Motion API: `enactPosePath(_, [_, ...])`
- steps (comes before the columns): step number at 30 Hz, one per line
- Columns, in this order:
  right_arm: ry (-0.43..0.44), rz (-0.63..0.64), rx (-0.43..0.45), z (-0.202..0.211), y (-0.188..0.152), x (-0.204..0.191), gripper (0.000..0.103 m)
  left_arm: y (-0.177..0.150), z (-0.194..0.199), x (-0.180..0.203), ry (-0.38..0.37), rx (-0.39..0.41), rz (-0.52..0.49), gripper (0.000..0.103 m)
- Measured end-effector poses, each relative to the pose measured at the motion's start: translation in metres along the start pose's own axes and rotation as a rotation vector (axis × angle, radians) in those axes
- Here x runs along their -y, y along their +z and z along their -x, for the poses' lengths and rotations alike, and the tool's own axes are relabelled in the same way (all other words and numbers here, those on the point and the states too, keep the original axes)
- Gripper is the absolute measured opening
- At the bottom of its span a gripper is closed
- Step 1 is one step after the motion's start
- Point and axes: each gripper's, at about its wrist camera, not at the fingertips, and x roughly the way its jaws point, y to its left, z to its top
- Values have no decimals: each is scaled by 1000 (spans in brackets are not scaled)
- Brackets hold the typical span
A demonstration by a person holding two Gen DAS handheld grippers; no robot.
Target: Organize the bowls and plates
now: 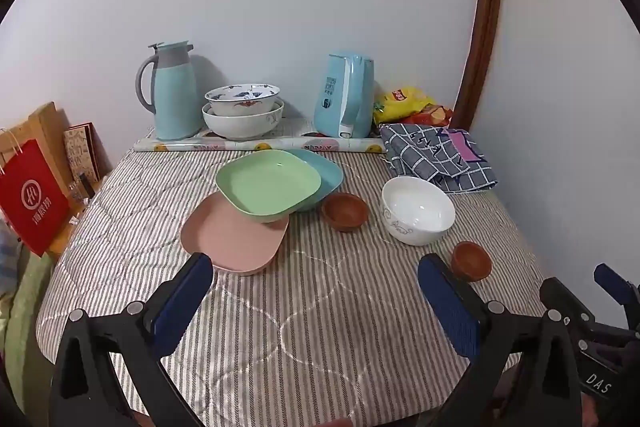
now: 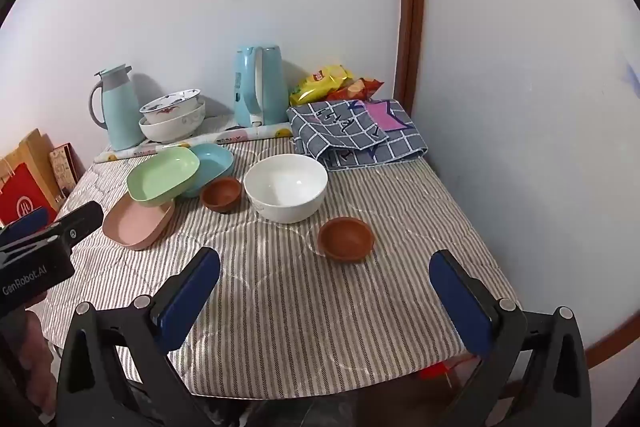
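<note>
A green square plate (image 1: 269, 183) (image 2: 163, 175) lies tilted across a pink plate (image 1: 236, 235) (image 2: 138, 221) and a blue plate (image 1: 326, 173) (image 2: 214, 161). A white bowl (image 1: 418, 210) (image 2: 286, 187) stands to their right, with one small brown bowl (image 1: 345, 211) (image 2: 221, 194) between and another (image 1: 471, 260) (image 2: 346, 238) nearer. Two stacked patterned bowls (image 1: 243, 111) (image 2: 173, 117) stand at the back. My left gripper (image 1: 316, 291) is open and empty above the near cloth. My right gripper (image 2: 325, 287) is open and empty, just short of the nearer brown bowl.
The table (image 2: 300, 327) has a striped cloth. At the back stand a thermos jug (image 1: 173, 91), a blue kettle (image 1: 347, 95), snack bags (image 1: 408, 105) and a folded checked cloth (image 1: 436, 157). A red bag (image 1: 32, 195) stands left; the wall is close on the right.
</note>
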Motion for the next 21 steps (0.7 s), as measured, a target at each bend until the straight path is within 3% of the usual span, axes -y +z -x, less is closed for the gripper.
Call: enactPosePath(21, [-5,11,10,10,2,-4,103,7,9,-8,-48,11,57,103])
